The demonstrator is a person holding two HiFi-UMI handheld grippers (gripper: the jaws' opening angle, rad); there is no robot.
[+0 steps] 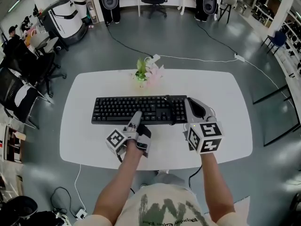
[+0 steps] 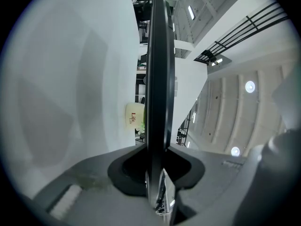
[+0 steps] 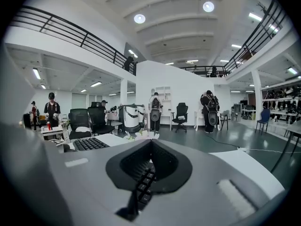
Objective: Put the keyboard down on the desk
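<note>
Keyboard (image 1: 136, 108), black and full-width, stretches across the middle of the white desk (image 1: 225, 93), low and level over its top. Whether it touches cannot be told. The left gripper (image 1: 136, 117) is clamped on the keyboard's near edge, and the right gripper (image 1: 194, 108) is clenched on the keyboard's right end. A small potted flower (image 1: 146, 72) stands just beyond the keyboard's far edge.
</note>
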